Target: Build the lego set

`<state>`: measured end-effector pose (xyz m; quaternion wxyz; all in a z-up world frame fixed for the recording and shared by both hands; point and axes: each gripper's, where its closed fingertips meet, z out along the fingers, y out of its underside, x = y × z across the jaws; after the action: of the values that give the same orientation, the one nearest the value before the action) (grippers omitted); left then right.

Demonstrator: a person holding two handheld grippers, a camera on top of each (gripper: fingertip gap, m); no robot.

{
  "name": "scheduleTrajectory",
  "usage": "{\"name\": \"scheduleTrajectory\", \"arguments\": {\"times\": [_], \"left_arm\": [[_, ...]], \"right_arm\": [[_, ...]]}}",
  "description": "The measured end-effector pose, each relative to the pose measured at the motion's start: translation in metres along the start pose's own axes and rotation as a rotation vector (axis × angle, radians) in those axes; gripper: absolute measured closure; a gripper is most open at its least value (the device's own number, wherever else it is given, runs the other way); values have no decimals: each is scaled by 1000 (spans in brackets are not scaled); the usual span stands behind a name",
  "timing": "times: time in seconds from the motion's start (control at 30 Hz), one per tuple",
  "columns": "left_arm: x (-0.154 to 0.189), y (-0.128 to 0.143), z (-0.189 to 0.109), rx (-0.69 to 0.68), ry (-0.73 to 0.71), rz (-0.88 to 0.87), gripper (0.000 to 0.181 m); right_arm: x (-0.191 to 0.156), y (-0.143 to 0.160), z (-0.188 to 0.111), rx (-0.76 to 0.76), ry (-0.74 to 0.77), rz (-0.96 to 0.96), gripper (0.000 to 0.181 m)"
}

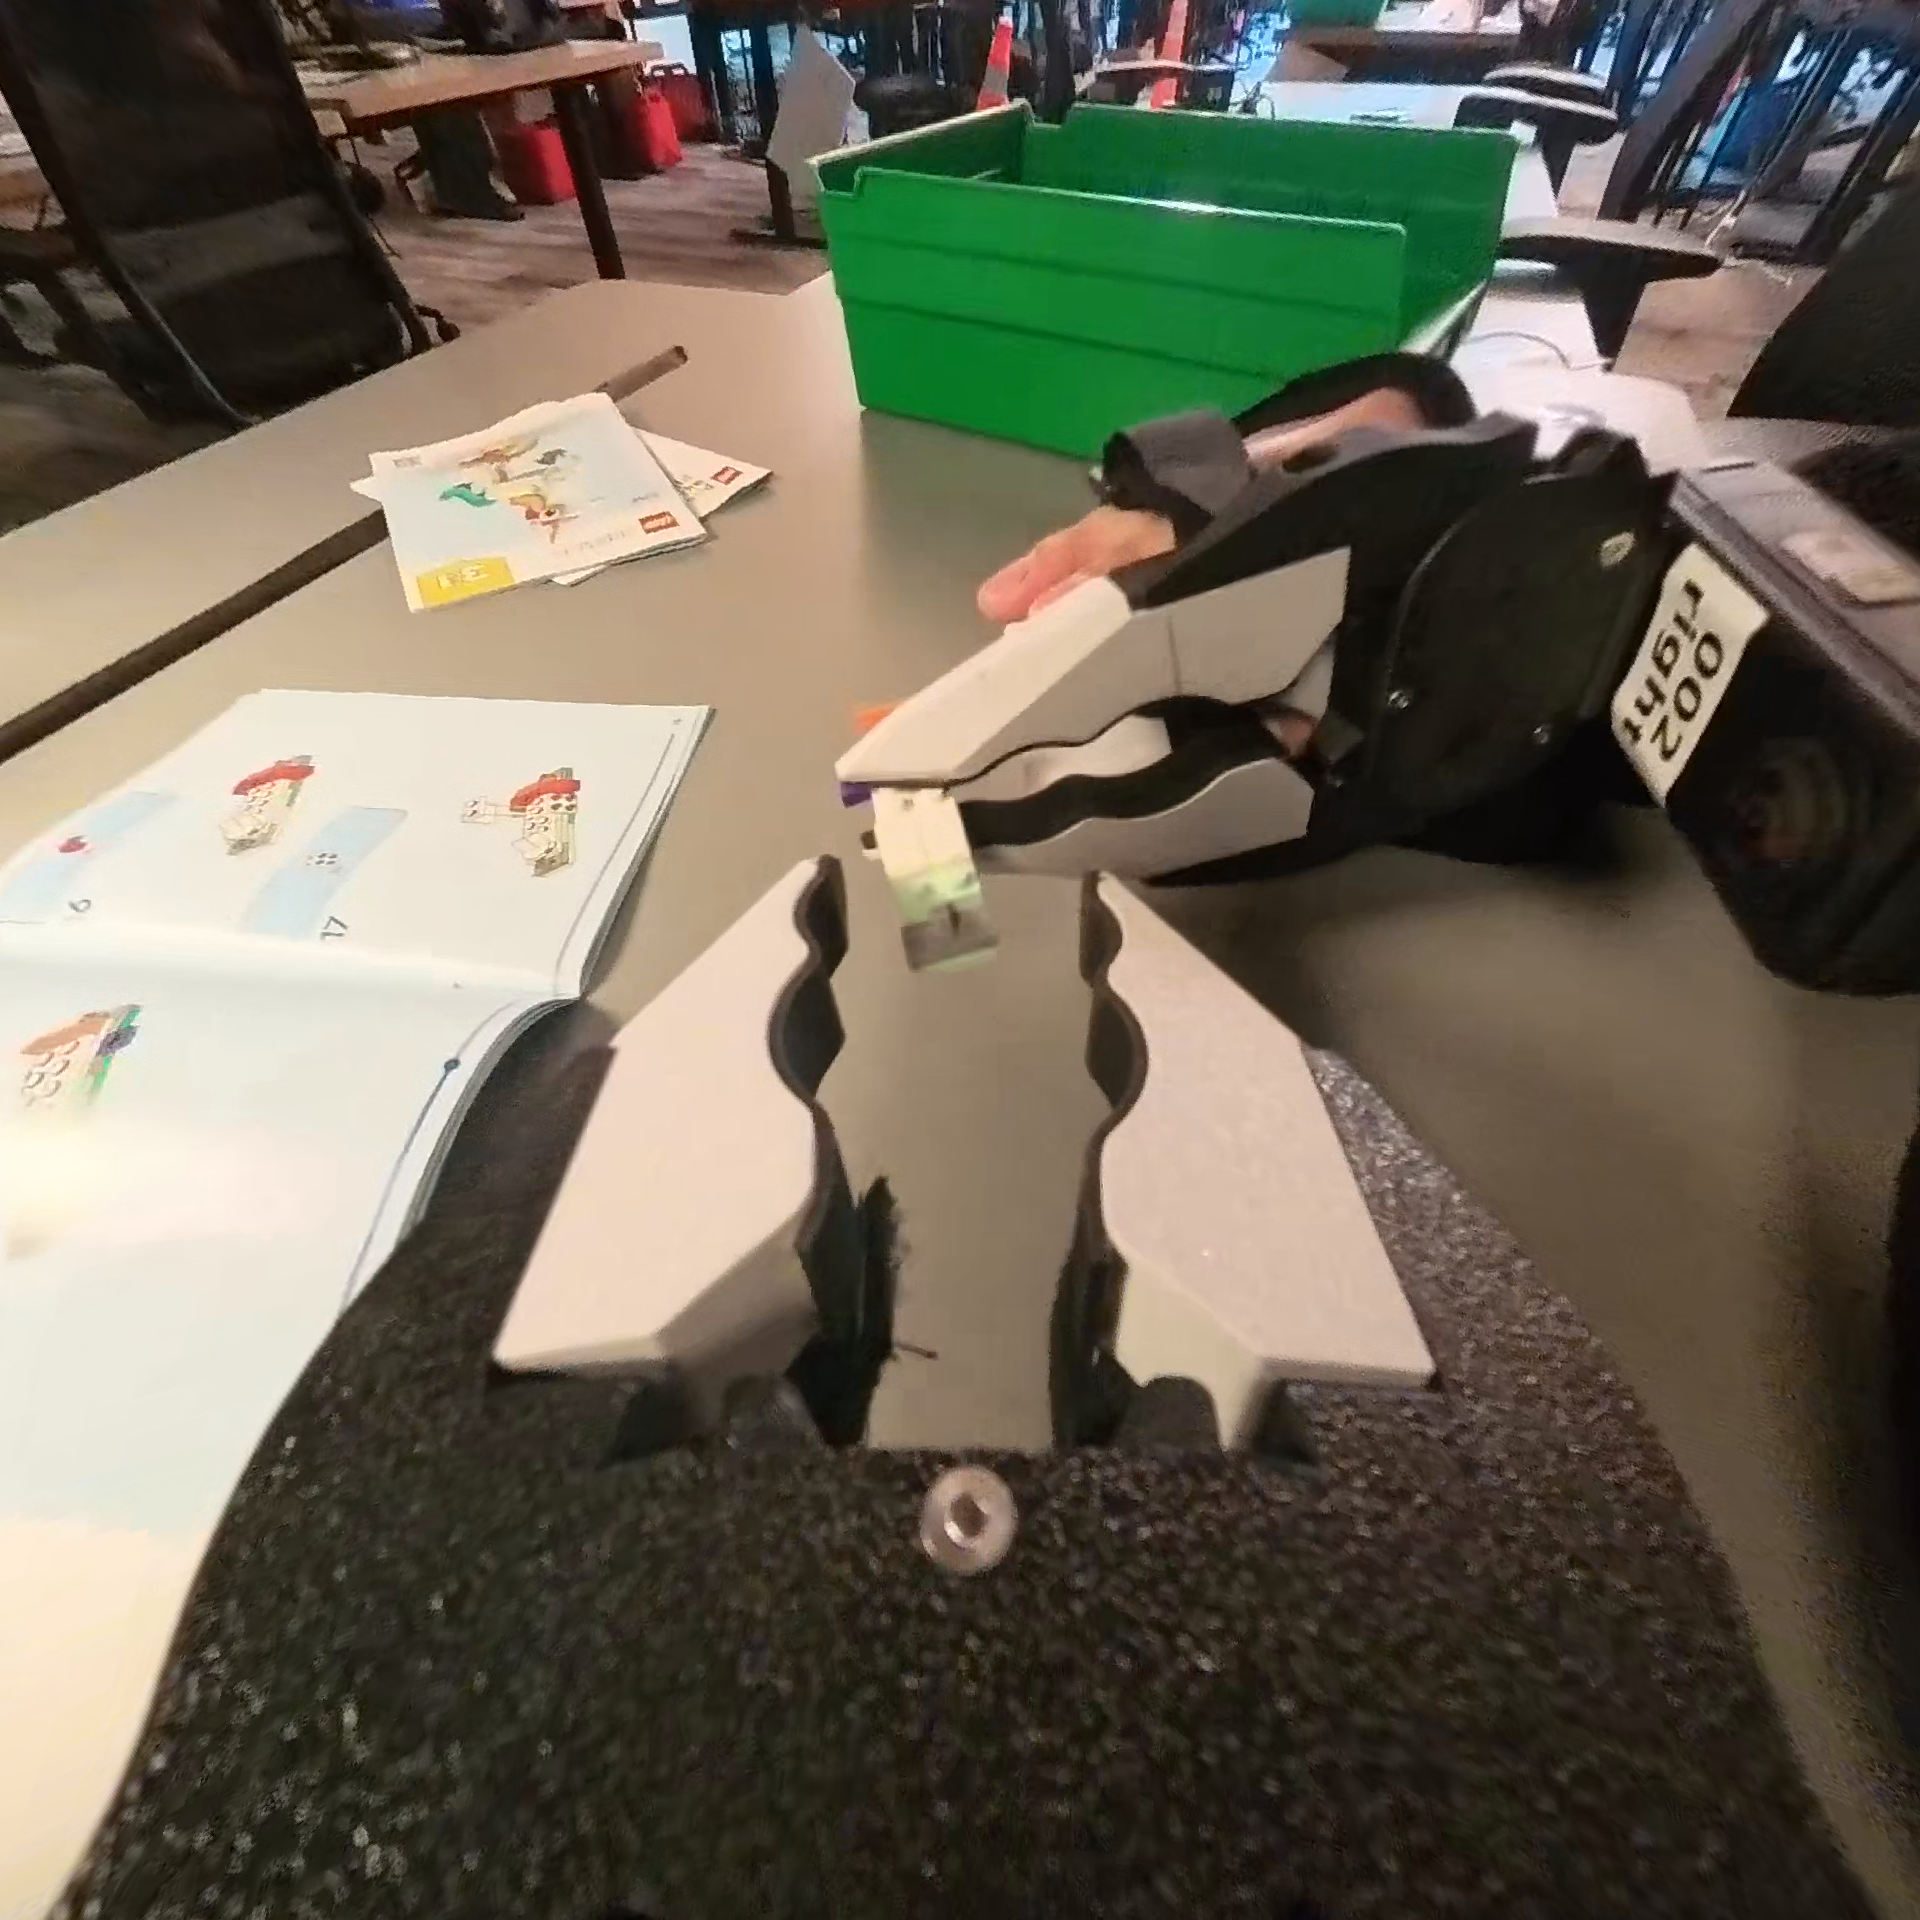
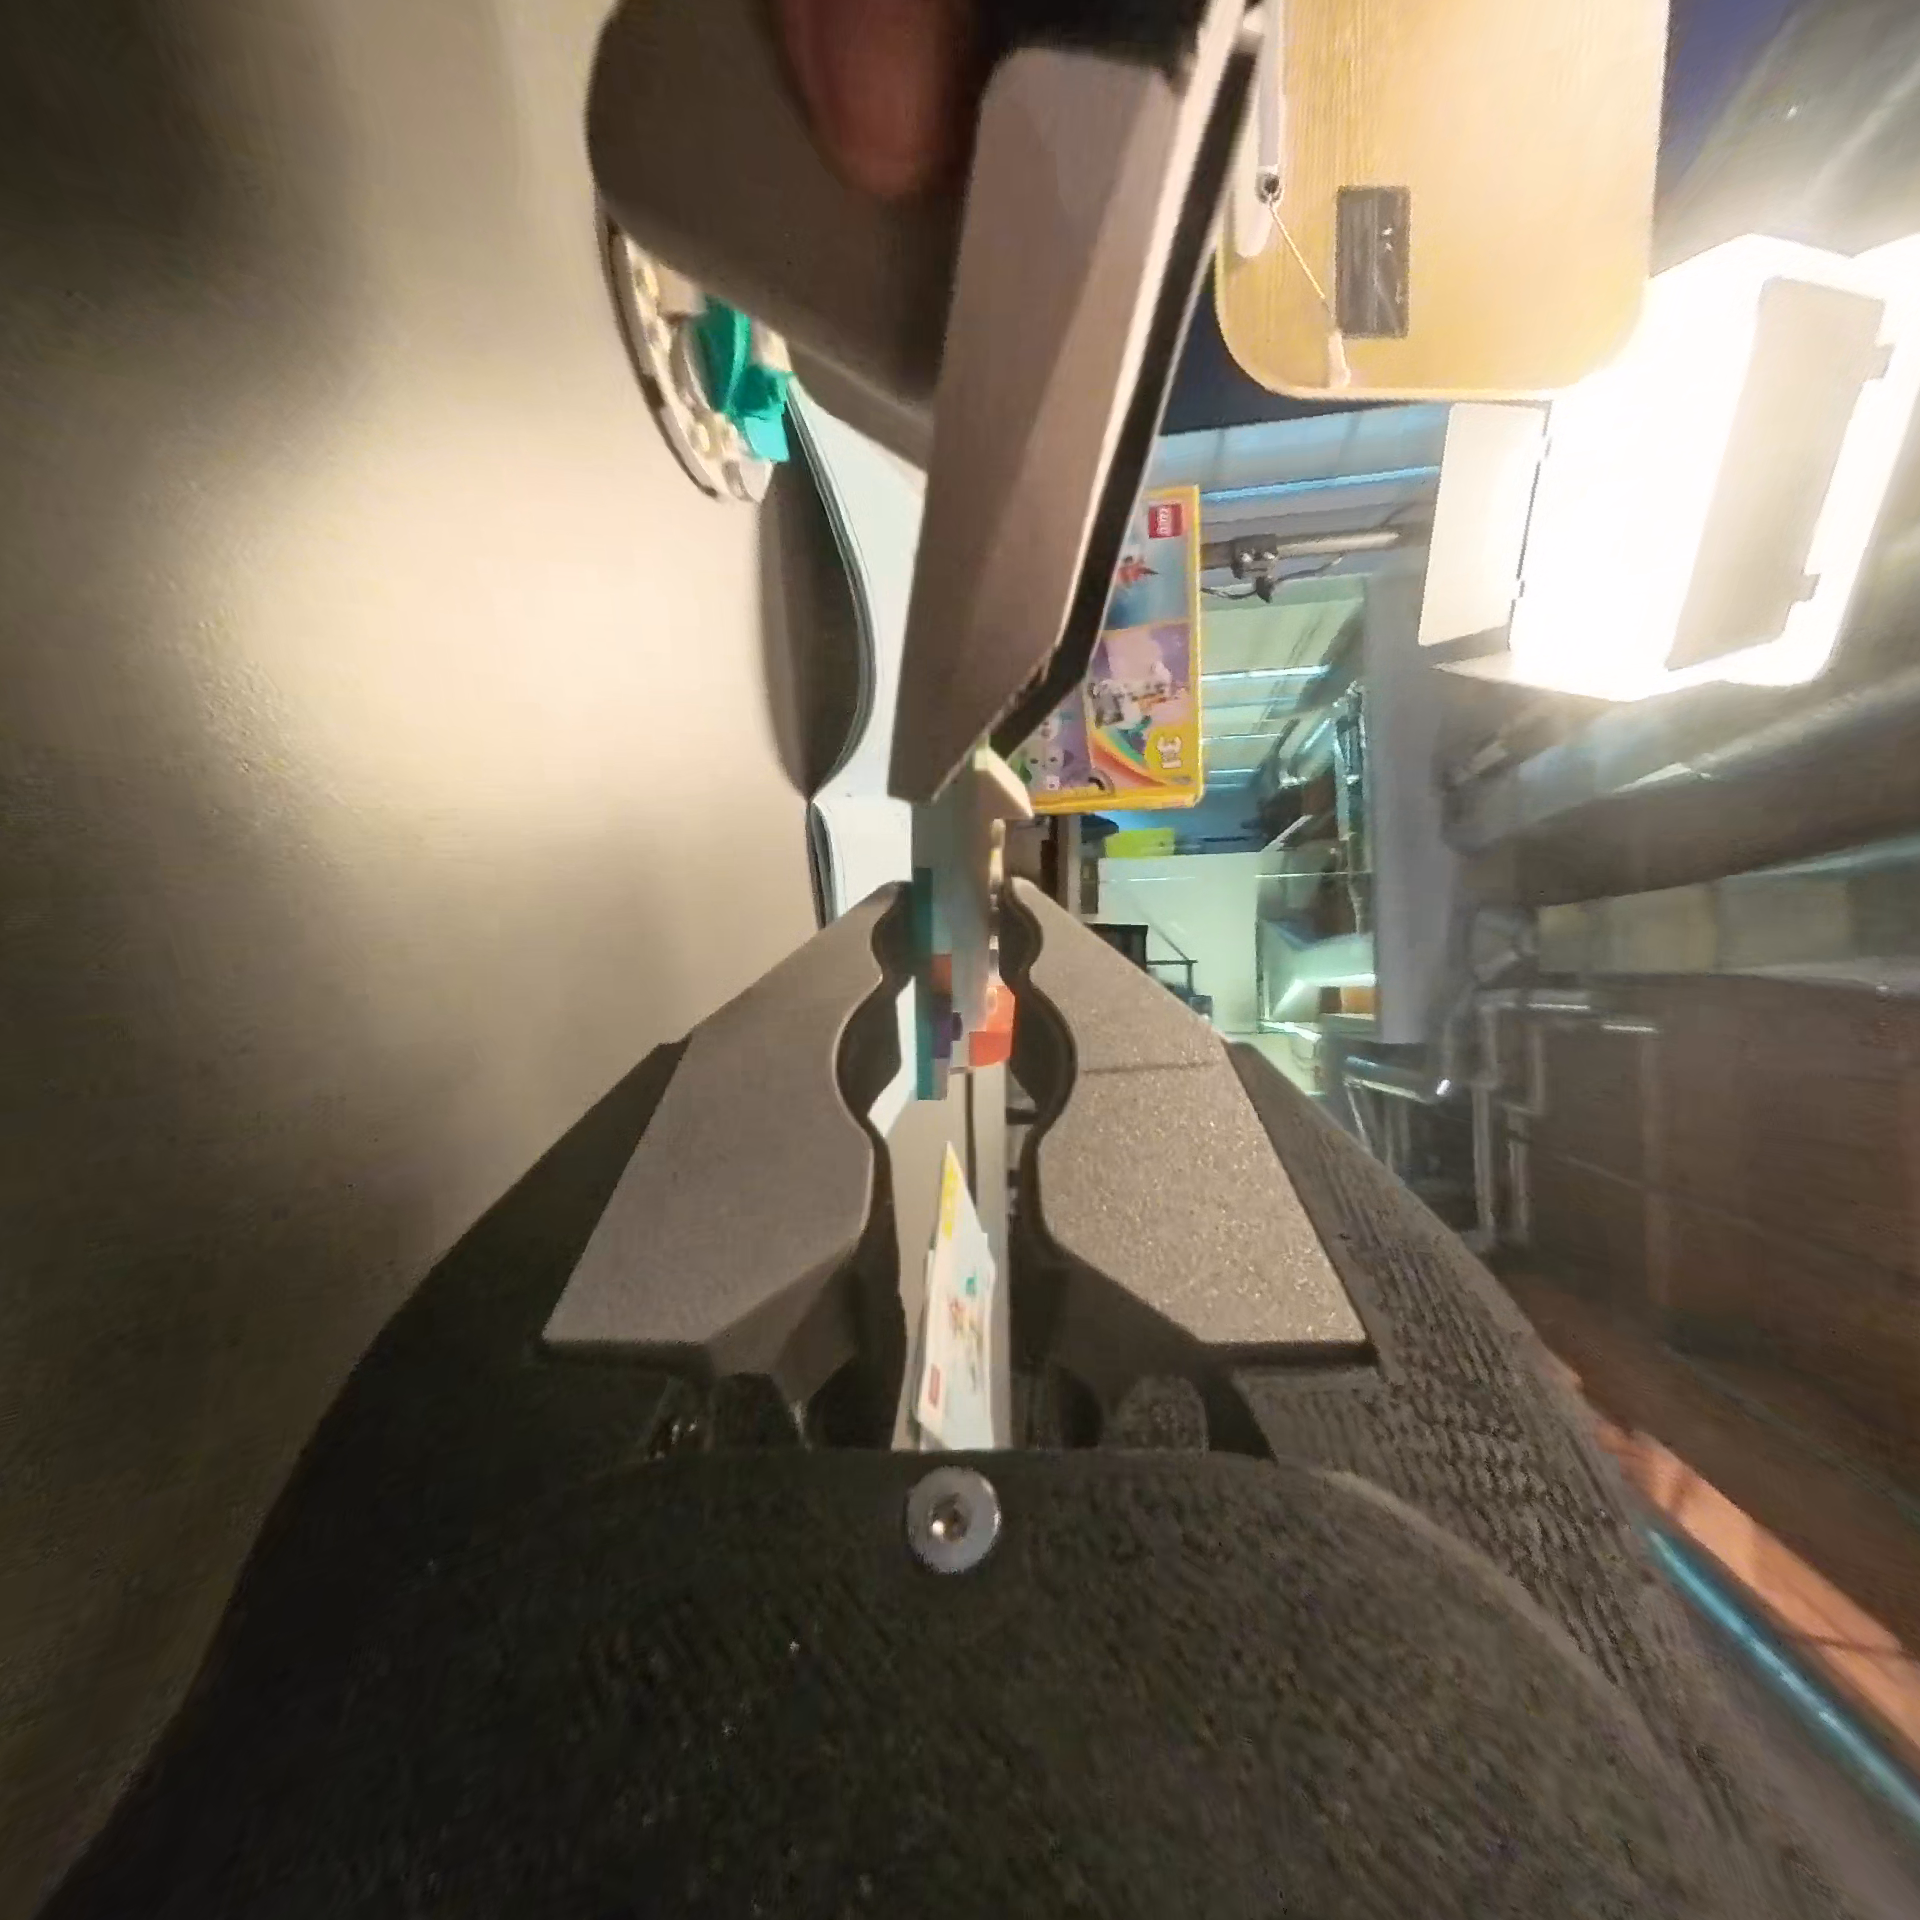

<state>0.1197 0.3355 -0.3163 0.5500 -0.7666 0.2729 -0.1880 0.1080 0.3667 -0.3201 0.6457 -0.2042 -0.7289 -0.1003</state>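
Right gripper (image 1: 914,795) pinches the lego piece (image 1: 940,894); left gripper (image 1: 961,935) gapes, empty.
Light, stiff, probably snaps apart easily: grip its flat sides.

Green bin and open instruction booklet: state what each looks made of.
The green bin looks like moulded plastic: uniform colour, fine ribbed texture on its walls, crisp stepped rims, a faint sheen. The open instruction booklet looks like thin coated paper: its pages arch and fan at the edge and carry printed colour pictures. Neither can be confirmed by look alone.
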Motion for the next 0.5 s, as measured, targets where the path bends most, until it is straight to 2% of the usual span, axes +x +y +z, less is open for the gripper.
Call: {"name": "scheduleTrajectory", "arguments": {"times": [0.07, 0.17, 0.23, 0.37, 0.5], "left_arm": [[0, 1, 2, -18, -9, 11, 141], [-6, 5, 4, -48, -52, 20, 164], [-9, 6, 3, -52, -68, 34, 165], [-19, 14, 0, -84, -81, -3, 166], [-23, 32, 0, -186, -73, -3, 166]], "right_arm": [[1, -4, 0, 3, 11, -25, 168], [0, -8, -1, 10, 13, -35, 168], [1, -11, -2, 38, 30, -19, 165], [0, -33, -17, 249, 9, 33, 125], [17, -10, -28, 251, 74, 93, 120]]}}
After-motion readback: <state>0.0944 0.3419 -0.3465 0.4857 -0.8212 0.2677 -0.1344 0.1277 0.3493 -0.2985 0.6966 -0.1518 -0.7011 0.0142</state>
